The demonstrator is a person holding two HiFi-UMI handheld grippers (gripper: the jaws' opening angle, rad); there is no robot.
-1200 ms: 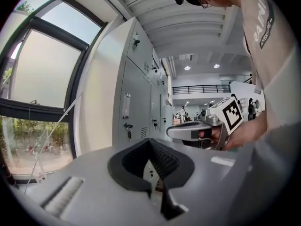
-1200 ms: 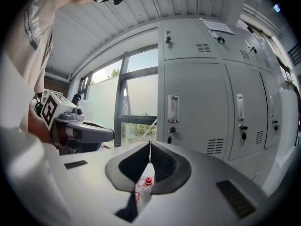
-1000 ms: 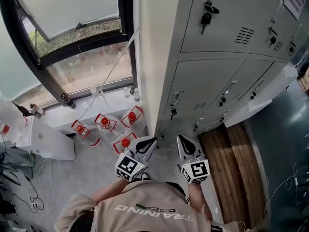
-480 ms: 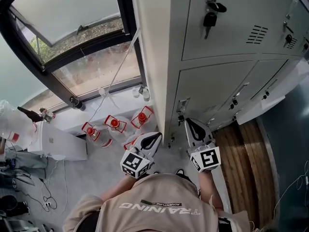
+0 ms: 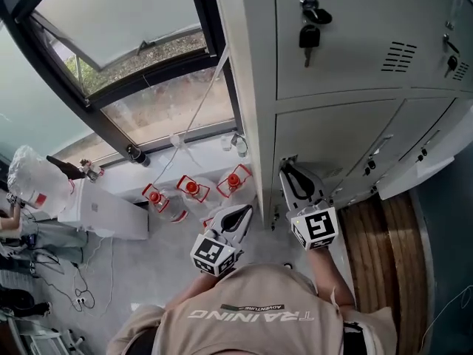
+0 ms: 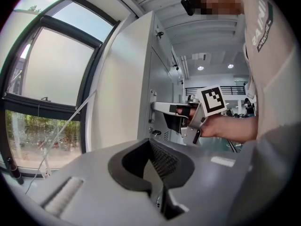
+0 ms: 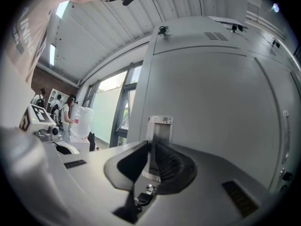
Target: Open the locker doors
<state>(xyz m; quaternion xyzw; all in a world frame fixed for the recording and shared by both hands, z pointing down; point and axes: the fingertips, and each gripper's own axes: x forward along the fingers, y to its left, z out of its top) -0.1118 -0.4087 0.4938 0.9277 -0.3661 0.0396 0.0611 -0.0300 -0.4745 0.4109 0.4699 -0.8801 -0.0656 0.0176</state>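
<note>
Grey lockers (image 5: 340, 43), doors all closed. Window (image 5: 133, 87) left of the lockers. Lower door (image 5: 332, 139) in the lockers' leftmost column, below the door with a key (image 5: 305, 35) hanging in its lock. Red-capped bottles (image 5: 192, 188) on the floor at the lockers' left corner. Right gripper (image 5: 290, 167) at that lower door, jaws pinched on its metal handle (image 7: 160, 126). Left gripper (image 5: 242, 213) low beside the lockers' corner, jaws together, nothing between them.
</note>
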